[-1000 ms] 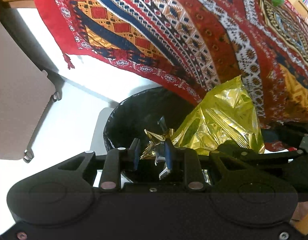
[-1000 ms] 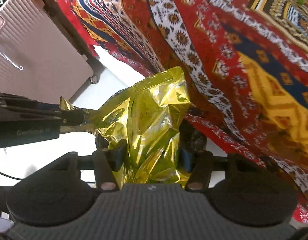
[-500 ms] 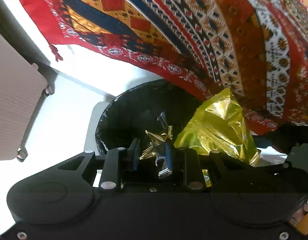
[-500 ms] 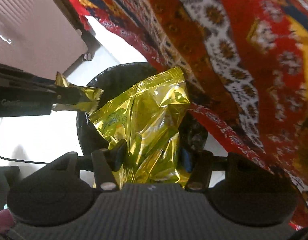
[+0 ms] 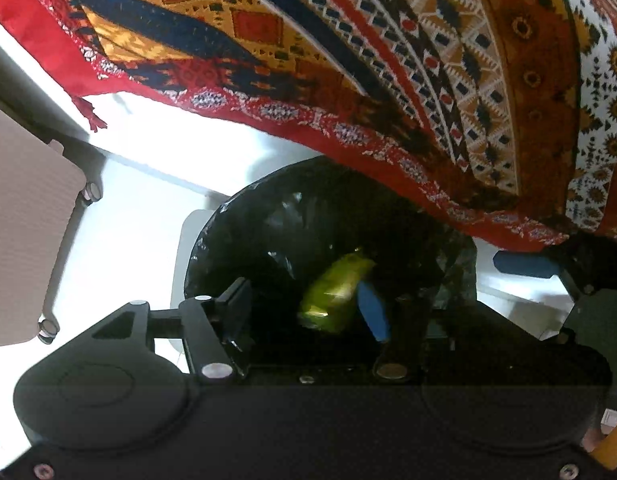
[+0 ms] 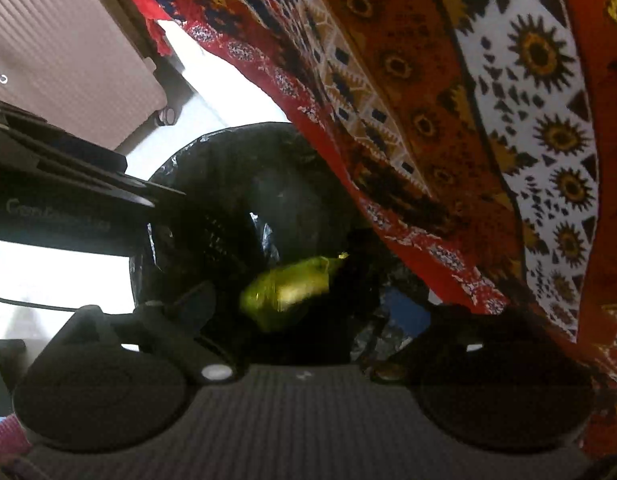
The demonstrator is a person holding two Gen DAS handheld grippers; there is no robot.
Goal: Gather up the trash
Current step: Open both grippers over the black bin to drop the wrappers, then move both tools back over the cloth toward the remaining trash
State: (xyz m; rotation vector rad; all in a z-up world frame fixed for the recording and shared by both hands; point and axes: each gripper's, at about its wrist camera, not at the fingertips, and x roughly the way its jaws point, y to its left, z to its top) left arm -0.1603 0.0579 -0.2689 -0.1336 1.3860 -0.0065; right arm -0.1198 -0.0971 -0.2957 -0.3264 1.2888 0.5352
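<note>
A round bin lined with a black bag [image 5: 244,220] [image 6: 212,176] stands on the floor right below both grippers. Inside it a blurred yellow foil wrapper [image 5: 332,292] [image 6: 286,290] is dropping, free of any pad. My left gripper [image 5: 304,312] hangs over the bin mouth with its jaws opening, and its blue pad [image 5: 372,312] touches nothing. My right gripper [image 6: 300,312] is also over the bin, its jaws opening wide and bare. One finger of the right gripper [image 5: 522,263] shows at the bin's right. I cannot tell the small scrap from the big bag.
A red patterned cloth [image 5: 388,60] [image 6: 448,100] hangs down over the bin's far rim. A beige ribbed suitcase [image 5: 24,220] [image 6: 60,40] on small wheels stands to the left. Bright white floor [image 5: 128,220] surrounds the bin. The left gripper's body [image 6: 60,196] crosses the right wrist view.
Both grippers sank toward the bin and opened. The small foil scrap left the left jaws and the large yellow bag left the right jaws; a yellow blur now falls inside the bin.
</note>
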